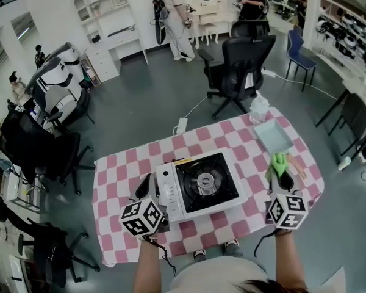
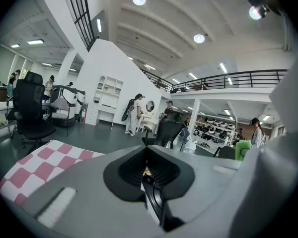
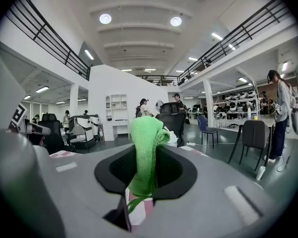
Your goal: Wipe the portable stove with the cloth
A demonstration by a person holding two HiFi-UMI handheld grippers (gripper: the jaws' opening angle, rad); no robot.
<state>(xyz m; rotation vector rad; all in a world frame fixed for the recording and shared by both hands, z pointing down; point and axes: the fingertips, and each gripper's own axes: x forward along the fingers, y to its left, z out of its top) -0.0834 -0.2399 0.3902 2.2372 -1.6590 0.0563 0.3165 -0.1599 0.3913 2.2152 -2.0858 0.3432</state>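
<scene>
- Portable stove [image 1: 199, 185] sits dead center of the frame on the pink-checked bench [image 1: 119, 182], burner facing up.
- Right gripper [image 1: 282, 177], lower right, is clamped on the green cloth [image 1: 279, 162]. Its own view shows the cloth bunched up between the jaws. It's off to the stove's right, not touching it.
- Left gripper [image 1: 150, 187], lower left, is right at the stove's left edge, jaws pinched together with nothing between them.
- Pale blue tray [image 1: 273, 136] lies on the bench just above the cloth.
</scene>
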